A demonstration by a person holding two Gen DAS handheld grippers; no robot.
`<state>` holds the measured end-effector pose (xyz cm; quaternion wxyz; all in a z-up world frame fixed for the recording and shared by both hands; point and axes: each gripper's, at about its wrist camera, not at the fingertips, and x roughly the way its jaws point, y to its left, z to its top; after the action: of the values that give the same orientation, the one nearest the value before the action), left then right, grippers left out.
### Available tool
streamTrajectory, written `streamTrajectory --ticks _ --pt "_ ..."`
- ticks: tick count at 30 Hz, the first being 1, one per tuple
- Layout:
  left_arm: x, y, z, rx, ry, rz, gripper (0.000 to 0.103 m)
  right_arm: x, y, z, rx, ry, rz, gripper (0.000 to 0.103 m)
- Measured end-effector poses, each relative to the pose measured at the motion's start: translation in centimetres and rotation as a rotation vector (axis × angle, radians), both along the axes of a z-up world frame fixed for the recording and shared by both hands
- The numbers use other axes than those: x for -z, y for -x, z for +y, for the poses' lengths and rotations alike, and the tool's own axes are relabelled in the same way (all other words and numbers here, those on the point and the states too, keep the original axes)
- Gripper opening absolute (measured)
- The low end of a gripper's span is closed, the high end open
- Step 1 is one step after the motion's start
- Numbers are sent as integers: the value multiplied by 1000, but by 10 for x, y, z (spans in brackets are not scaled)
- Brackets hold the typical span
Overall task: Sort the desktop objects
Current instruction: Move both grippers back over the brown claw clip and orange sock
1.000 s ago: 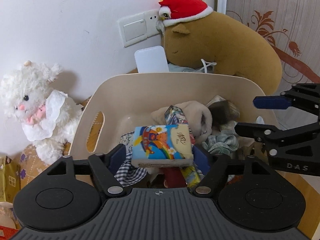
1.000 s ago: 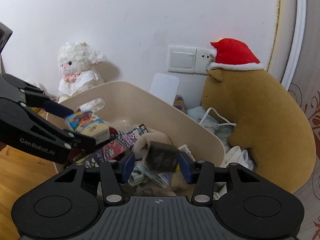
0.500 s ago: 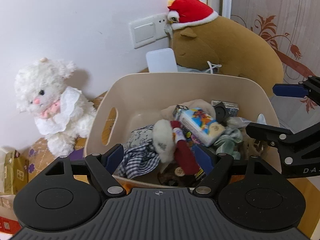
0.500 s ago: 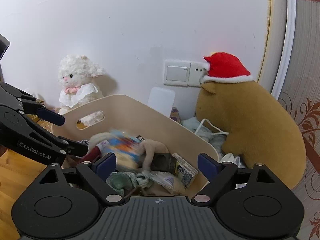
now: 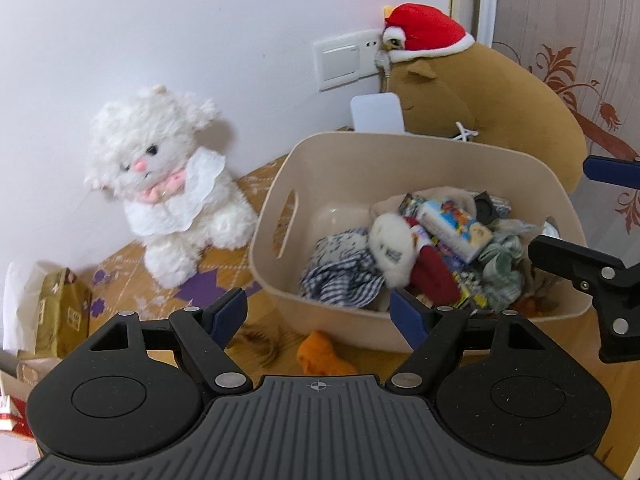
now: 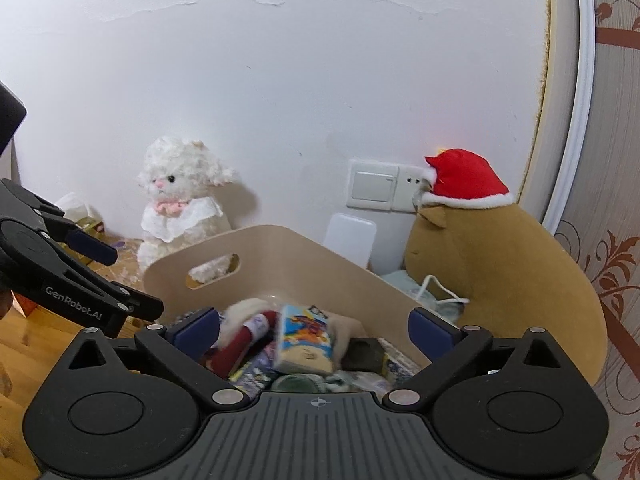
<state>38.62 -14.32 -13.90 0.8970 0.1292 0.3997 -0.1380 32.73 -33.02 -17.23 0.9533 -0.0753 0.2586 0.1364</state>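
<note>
A beige bin [image 5: 404, 148] [image 6: 276, 248] holds several items: a colourful tissue pack [image 5: 454, 228] [image 6: 306, 338], a white-and-red plush [image 5: 394, 248], checked cloth [image 5: 340, 270] and a dark box [image 5: 486, 210] [image 6: 362, 354]. My left gripper [image 5: 318, 314] is open and empty, just in front of the bin's near wall. My right gripper [image 6: 314, 326] is open and empty above the bin's near side; it shows at the right edge of the left wrist view [image 5: 596, 224].
A white plush lamb [image 5: 168, 184] [image 6: 180, 200] sits left of the bin. A brown plush with a red hat [image 5: 480, 104] [image 6: 500, 252] sits behind it by a wall switch [image 6: 374, 190]. An orange item [image 5: 320, 354] and a gold box [image 5: 62, 312] lie on the wooden floor.
Both grippers opened and pulled back from the bin. The tissue pack left my left gripper and the dark box left my right gripper; both now lie in the bin.
</note>
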Motion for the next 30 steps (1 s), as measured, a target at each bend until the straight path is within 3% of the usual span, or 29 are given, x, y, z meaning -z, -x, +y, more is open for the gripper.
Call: streamTrajectory --ticks 16,24,30 --pt "25 2 65 10 -12 42 80 17 38 63 13 -37 13 102" --pt "49 -11 85 49 -15 84 80 43 40 90 20 -73 104 91" --pt "70 -35 93 84 -30 111 80 71 36 111 23 -53 166 90"
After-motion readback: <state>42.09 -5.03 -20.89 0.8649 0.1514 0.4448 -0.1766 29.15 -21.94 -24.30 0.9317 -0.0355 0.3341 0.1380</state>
